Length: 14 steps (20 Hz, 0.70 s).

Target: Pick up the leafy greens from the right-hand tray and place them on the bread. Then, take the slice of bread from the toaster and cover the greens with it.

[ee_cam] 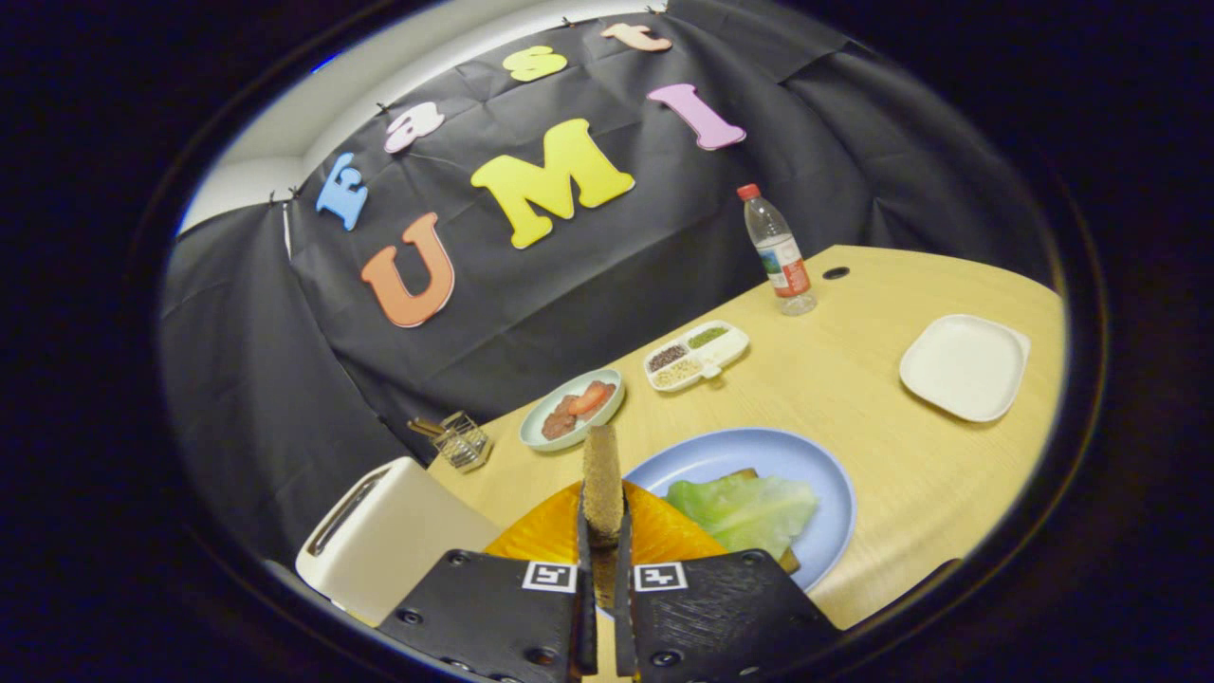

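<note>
Gripping: claw (pixel 603 531) pinches a bread slice (pixel 601 479) upright, edge-on between both fingers.
Greens: leafy greens (pixel 747 510) on blue plate (pixel 749 455), just right of claw.
Toaster: toaster (pixel 384 541) left, on bench (pixel 854 379).

The light wooden table (pixel 854 379) carries a white toaster (pixel 389 536), a small wire rack (pixel 462 439), a pale green plate (pixel 572 409) of sliced food, a divided dish (pixel 697 356) of seeds, a water bottle (pixel 777 249), a white square plate (pixel 964 366) and a blue plate (pixel 749 455) holding leafy greens (pixel 746 509).
</note>
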Available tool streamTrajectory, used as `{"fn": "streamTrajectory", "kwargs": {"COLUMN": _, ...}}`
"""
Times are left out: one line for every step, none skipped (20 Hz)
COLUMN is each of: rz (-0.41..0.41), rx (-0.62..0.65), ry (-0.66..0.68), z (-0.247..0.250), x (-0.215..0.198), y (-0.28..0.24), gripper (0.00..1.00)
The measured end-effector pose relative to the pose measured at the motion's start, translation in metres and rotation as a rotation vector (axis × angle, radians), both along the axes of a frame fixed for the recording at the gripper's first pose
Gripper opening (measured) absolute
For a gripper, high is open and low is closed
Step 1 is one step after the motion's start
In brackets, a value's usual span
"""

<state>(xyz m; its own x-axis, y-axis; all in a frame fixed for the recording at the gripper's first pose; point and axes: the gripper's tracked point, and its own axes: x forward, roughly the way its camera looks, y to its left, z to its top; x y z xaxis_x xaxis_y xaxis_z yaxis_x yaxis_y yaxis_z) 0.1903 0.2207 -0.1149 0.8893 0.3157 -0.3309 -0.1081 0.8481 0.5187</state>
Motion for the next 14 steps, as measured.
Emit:
{"fn": "streamTrajectory", "kwargs": {"rz": -0.004, "rx": -0.009, "ry": 0.0, "z": -0.002, "x": 0.001, "y": -0.006, "gripper": 0.07}}
{"fn": "streamTrajectory", "kwargs": {"rz": -0.007, "rx": -0.015, "ry": -0.001, "z": -0.005, "x": 0.002, "y": -0.012, "gripper": 0.07}}
{"fn": "streamTrajectory", "kwargs": {"rz": -0.009, "rx": -0.023, "ry": -0.002, "z": -0.007, "x": 0.002, "y": -0.017, "gripper": 0.07}}
{"fn": "streamTrajectory", "kwargs": {"rz": -0.011, "rx": -0.037, "ry": 0.002, "z": -0.01, "x": 0.005, "y": -0.022, "gripper": 0.12}}
{"fn": "streamTrajectory", "kwargs": {"rz": -0.01, "rx": -0.039, "ry": 0.002, "z": -0.011, "x": 0.003, "y": -0.026, "gripper": 0.16}}
{"fn": "streamTrajectory", "kwargs": {"rz": -0.017, "rx": -0.056, "ry": 0.013, "z": -0.014, "x": 0.004, "y": -0.031, "gripper": 0.2}}
{"fn": "streamTrajectory", "kwargs": {"rz": -0.017, "rx": -0.071, "ry": 0.008, "z": -0.017, "x": 0.004, "y": -0.033, "gripper": 0.24}}
{"fn": "streamTrajectory", "kwargs": {"rz": -0.015, "rx": -0.088, "ry": 0.007, "z": -0.02, "x": 0.007, "y": -0.036, "gripper": 0.29}}
{"fn": "streamTrajectory", "kwargs": {"rz": -0.02, "rx": -0.098, "ry": 0.011, "z": -0.022, "x": 0.005, "y": -0.04, "gripper": 0.35}}
{"fn": "streamTrajectory", "kwargs": {"rz": -0.031, "rx": -0.103, "ry": 0.013, "z": -0.025, "x": 0.007, "y": -0.046, "gripper": 0.41}}
{"fn": "streamTrajectory", "kwargs": {"rz": -0.049, "rx": -0.111, "ry": 0.005, "z": -0.022, "x": 0.007, "y": -0.054, "gripper": 0.49}}
{"fn": "streamTrajectory", "kwargs": {"rz": -0.07, "rx": -0.134, "ry": -0.016, "z": -0.016, "x": 0.007, "y": -0.062, "gripper": 0.57}}
{"fn": "streamTrajectory", "kwargs": {"rz": -0.092, "rx": -0.169, "ry": -0.046, "z": -0.008, "x": 0.005, "y": -0.072, "gripper": 0.65}}
{"fn": "streamTrajectory", "kwargs": {"rz": -0.107, "rx": -0.201, "ry": -0.086, "z": 0.005, "x": 0.003, "y": -0.081, "gripper": 0.73}}
